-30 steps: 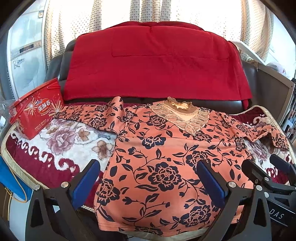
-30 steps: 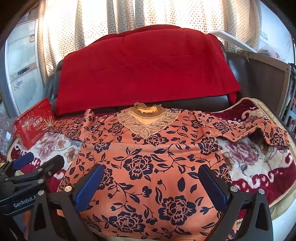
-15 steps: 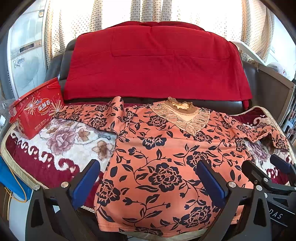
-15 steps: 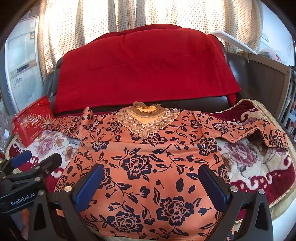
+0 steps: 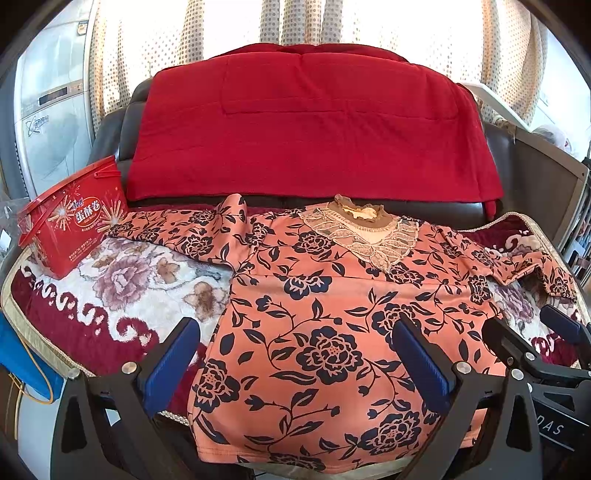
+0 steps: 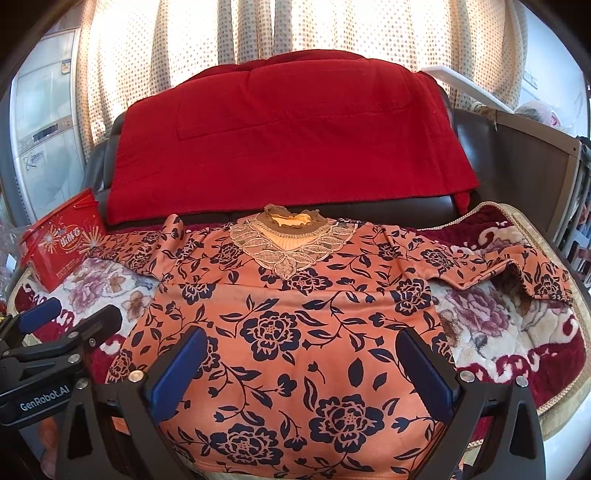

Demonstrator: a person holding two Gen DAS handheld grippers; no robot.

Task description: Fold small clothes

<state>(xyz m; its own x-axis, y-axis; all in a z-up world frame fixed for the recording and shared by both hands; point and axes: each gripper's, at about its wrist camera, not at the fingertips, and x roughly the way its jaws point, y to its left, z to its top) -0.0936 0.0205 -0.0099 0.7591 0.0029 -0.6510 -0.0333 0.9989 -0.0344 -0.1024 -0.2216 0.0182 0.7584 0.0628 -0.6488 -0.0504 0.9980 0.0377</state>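
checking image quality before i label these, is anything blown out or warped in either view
Left wrist view: the curtain is backlit and blown out to white at the top, while the floral top stays evenly lit and sharp; straight edges bow near the dark fisheye corners. Right wrist view: the same glare through the curtain, the top is clear, and the rim bends and darkens.

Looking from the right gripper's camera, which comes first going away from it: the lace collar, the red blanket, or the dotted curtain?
From the right gripper, nearest first:
1. Lace collar, at the top of the spread floral shirt.
2. Red blanket, draped over the seat back behind.
3. Dotted curtain, at the window beyond.
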